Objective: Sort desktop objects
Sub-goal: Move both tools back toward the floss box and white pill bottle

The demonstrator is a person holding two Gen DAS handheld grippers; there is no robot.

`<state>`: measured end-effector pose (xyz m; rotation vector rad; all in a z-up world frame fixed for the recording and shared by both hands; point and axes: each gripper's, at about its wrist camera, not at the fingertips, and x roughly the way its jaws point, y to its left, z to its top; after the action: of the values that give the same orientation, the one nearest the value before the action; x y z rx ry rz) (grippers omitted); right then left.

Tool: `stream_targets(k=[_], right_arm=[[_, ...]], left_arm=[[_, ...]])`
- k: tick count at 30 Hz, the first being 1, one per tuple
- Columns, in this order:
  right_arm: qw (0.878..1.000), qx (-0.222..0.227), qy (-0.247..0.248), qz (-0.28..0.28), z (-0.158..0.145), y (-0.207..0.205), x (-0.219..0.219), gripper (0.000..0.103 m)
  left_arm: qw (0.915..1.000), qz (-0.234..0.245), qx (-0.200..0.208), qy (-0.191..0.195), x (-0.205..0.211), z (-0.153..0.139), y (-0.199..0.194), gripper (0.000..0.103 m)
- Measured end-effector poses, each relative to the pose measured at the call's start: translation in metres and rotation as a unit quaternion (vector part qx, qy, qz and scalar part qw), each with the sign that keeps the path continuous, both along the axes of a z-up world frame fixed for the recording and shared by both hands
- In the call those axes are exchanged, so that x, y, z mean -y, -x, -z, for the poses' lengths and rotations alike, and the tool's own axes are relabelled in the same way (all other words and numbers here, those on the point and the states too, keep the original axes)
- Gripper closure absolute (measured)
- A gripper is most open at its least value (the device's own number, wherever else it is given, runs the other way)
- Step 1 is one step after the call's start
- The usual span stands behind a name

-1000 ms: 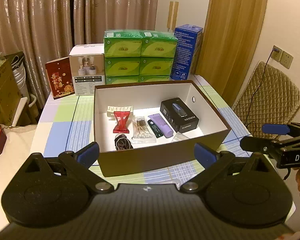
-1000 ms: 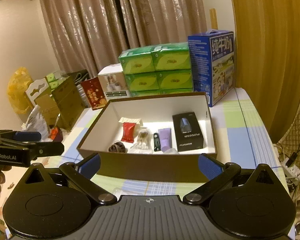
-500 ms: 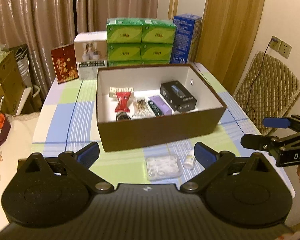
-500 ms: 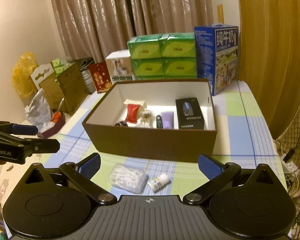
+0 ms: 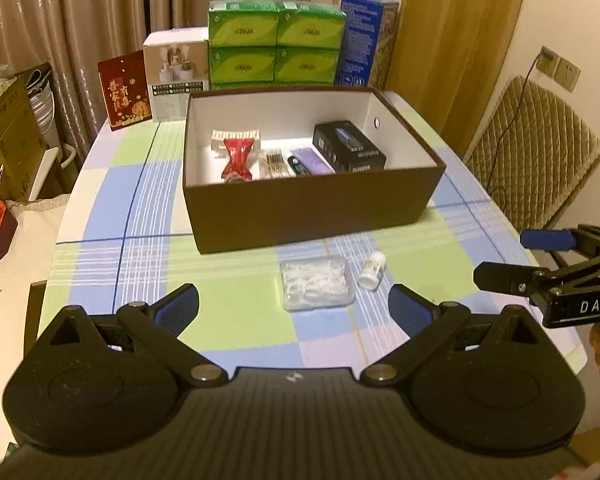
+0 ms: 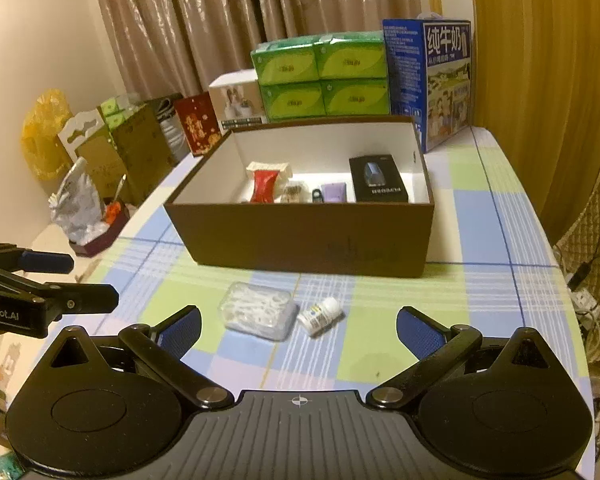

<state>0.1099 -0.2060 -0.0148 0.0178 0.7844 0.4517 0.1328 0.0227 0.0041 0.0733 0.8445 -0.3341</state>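
Items outstanding: clear floss-pick case [image 6: 260, 316] and small white bottle [image 6: 320, 315], side by side on tablecloth before brown box [image 6: 300, 240]. Left gripper [image 5: 294, 304] and right gripper [image 6: 298, 326]: jaws spread, empty. Risk: bottle lies sideways, likely rolls if nudged.

Both cameras look forward and slightly down from the desk's [image 5: 240, 320] near edge toward the far curtains. The left view sits left, the right view right; both share the brown box [image 5: 312, 212] [image 6: 300, 240] and each catches the other's tongs.
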Motion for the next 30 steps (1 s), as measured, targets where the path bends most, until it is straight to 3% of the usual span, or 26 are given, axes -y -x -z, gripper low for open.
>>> stream_targets(k=[30], right_arm=[[0.997, -0.064, 0.034, -0.01, 0.046, 0.009, -0.005, 0.002]], left_arm=[[0.9982, 0.012, -0.052, -0.027, 0.013, 0.037, 0.006, 0.004]])
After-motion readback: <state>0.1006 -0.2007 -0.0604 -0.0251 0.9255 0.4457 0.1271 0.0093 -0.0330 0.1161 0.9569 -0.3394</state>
